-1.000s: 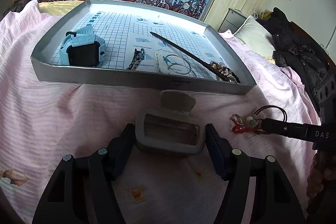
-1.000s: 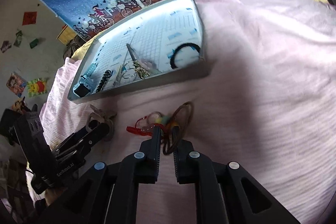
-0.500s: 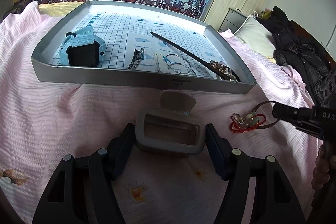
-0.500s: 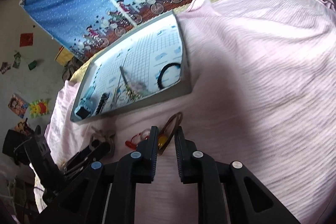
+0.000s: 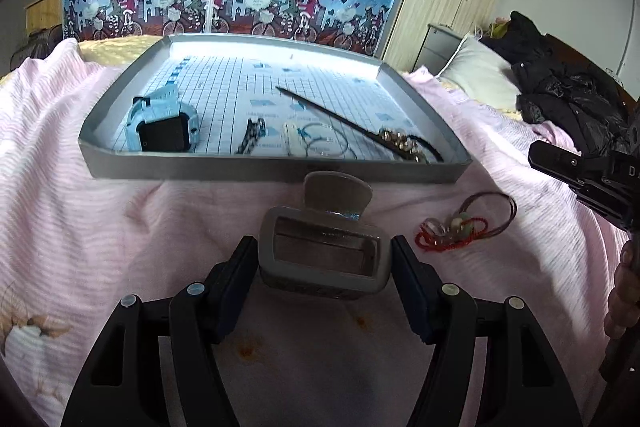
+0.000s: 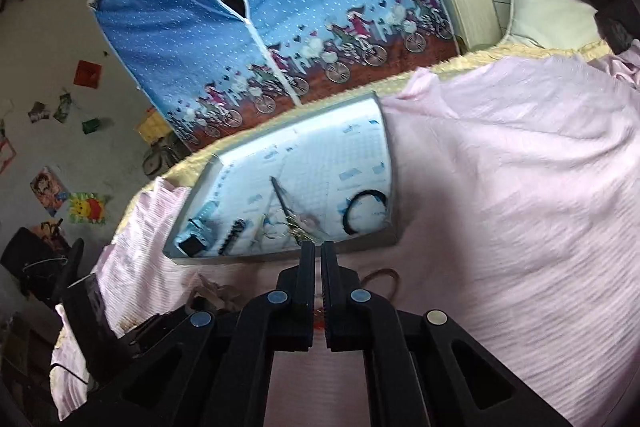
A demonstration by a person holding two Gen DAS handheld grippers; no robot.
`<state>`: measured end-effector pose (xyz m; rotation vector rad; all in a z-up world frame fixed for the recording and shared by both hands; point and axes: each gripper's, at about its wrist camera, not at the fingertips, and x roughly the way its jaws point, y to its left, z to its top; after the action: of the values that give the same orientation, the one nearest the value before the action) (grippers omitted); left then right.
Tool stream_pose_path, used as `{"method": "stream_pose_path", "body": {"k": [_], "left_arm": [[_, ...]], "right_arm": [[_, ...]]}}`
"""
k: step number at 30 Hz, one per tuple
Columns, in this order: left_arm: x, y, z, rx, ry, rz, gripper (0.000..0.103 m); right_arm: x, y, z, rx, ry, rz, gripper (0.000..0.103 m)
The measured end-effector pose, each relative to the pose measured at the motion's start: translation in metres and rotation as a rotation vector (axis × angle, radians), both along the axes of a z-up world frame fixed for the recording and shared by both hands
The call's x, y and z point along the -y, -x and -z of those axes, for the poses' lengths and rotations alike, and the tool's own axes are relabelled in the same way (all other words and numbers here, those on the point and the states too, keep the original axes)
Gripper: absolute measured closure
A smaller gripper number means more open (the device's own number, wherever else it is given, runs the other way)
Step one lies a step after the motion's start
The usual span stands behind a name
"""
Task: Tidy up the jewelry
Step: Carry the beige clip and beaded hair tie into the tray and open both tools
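Two grippers: left gripper (image 5: 324, 263) clenched on the hair claw (image 5: 324, 255), right gripper (image 6: 318, 259) nearly closed, empty. Bracelet (image 5: 460, 227) lies right of left jaws. Carry claw level over the tray (image 5: 272, 171) rim ahead.

Matt grey tray (image 5: 256, 173), ribbed pink cloth bedspread (image 5: 80, 227), glossy watch (image 5: 162, 125)

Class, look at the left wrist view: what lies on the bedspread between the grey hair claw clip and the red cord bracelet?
Nothing: in the left wrist view, only bare pink bedspread separates the hair claw clip from the red cord bracelet.
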<state>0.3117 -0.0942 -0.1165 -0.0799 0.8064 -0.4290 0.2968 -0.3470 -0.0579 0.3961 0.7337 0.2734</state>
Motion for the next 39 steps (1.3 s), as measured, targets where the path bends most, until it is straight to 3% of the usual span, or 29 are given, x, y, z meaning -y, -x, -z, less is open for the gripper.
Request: {"method": "stream_pose_path", "body": {"k": [4,6,8,9,14,16,18,19,24,30,35,39], "left_arm": [[0.002,0.002,0.006,-0.028,-0.009,-0.001,0.042],[0.003,0.002,0.008,-0.031,-0.014,-0.001,0.042],[0.004,0.001,0.01,-0.038,-0.017,0.0,0.042],[0.004,0.0,0.01,-0.042,-0.017,0.001,0.042],[0.002,-0.004,0.013,-0.063,-0.01,0.008,0.042],[0.002,-0.003,0.013,-0.061,-0.01,0.009,0.042],[0.002,-0.002,0.012,-0.056,-0.011,0.008,0.042],[0.002,-0.002,0.011,-0.048,-0.01,0.008,0.042],[0.001,0.0,-0.002,-0.03,0.002,-0.008,0.042],[-0.001,-0.008,-0.035,0.001,0.095,-0.048,0.042],[0.003,-0.03,-0.057,0.005,0.076,-0.079,0.042],[0.001,-0.06,-0.064,-0.035,0.047,-0.121,0.042]], "right_arm": [[0.014,-0.003,0.013,-0.08,-0.011,0.052,0.096],[0.022,-0.007,0.023,-0.131,-0.044,0.077,0.075],[0.027,-0.009,0.029,-0.161,-0.071,0.091,0.063],[0.028,-0.01,0.032,-0.173,-0.086,0.092,0.063],[0.028,-0.02,0.048,-0.235,-0.12,0.107,0.063],[0.027,-0.023,0.055,-0.253,-0.146,0.114,0.068],[0.027,-0.023,0.058,-0.245,-0.176,0.114,0.098],[0.026,-0.022,0.058,-0.239,-0.181,0.111,0.098],[0.025,-0.012,0.034,-0.118,-0.168,0.091,0.1],[0.014,-0.004,0.007,0.024,-0.13,0.05,0.1],[0.001,-0.014,-0.015,0.191,-0.13,-0.018,0.1],[-0.021,-0.041,-0.024,0.255,-0.065,-0.079,0.1]]}}
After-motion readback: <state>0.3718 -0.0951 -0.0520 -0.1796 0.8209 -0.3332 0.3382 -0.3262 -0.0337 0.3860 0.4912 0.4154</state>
